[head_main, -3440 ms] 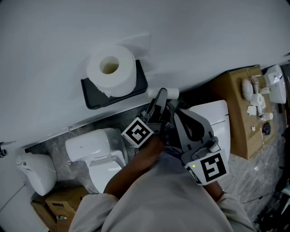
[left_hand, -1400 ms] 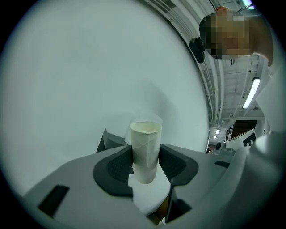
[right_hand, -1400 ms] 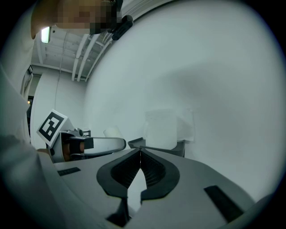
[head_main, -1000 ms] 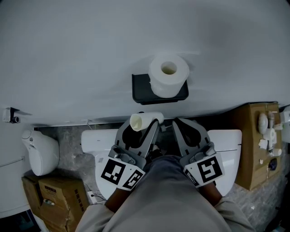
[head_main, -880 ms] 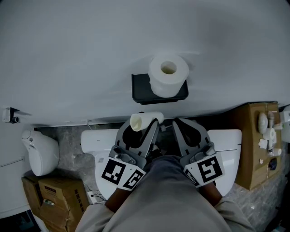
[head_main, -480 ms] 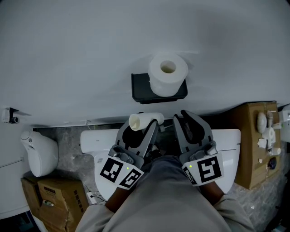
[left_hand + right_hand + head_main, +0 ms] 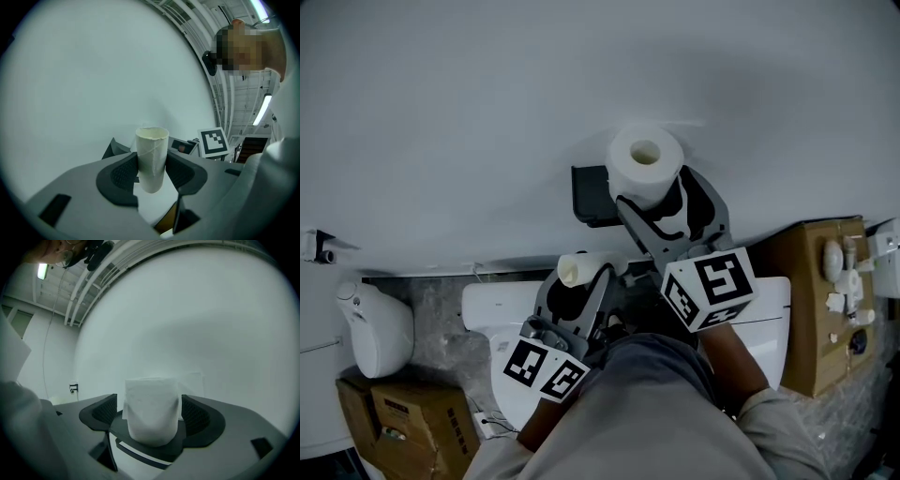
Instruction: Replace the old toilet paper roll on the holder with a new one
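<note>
Clamping the empty cardboard tube [image 7: 152, 150] in the left gripper [image 7: 152, 171]; straddling the new toilet paper roll [image 7: 644, 164] on the black wall shelf [image 7: 586, 192] with the right gripper [image 7: 659, 199], jaws just opening wide; needing a gentle closing next.

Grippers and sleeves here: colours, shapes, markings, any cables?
The left gripper and right gripper are grey plastic, with curved jaws lined with dark ribbed pads. Each carries a white cube printed with black square markers. No cables show. The sleeves are light grey.
</note>
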Action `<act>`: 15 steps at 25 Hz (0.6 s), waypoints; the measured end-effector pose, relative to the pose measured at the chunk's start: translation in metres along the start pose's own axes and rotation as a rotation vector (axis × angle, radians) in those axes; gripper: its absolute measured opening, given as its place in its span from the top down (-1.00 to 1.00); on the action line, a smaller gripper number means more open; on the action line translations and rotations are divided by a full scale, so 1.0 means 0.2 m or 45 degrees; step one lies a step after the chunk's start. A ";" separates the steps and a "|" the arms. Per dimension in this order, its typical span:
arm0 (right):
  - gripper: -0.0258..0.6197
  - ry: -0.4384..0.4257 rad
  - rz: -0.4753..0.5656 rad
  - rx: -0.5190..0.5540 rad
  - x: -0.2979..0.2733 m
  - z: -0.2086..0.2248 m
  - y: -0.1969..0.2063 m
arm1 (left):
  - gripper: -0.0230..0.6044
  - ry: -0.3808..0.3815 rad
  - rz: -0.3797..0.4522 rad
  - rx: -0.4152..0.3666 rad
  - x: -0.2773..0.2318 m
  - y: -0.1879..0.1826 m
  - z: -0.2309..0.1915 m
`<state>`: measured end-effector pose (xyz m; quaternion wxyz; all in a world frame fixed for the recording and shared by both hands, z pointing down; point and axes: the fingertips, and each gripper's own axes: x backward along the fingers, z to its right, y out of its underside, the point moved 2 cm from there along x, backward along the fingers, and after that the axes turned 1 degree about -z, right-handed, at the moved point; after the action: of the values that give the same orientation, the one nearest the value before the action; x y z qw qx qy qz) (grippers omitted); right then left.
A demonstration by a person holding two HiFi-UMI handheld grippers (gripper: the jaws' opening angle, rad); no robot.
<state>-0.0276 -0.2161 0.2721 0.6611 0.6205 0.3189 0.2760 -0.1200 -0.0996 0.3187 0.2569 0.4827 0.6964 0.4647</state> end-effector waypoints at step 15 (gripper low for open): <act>-0.40 0.027 -0.137 0.108 -0.18 0.04 0.02 | 0.38 -0.031 0.041 0.090 0.04 0.00 -0.09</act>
<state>-0.0445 -0.2479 0.2793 0.6448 0.6269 0.3703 0.2328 -0.1374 -0.1002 0.3273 0.2407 0.5082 0.7014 0.4380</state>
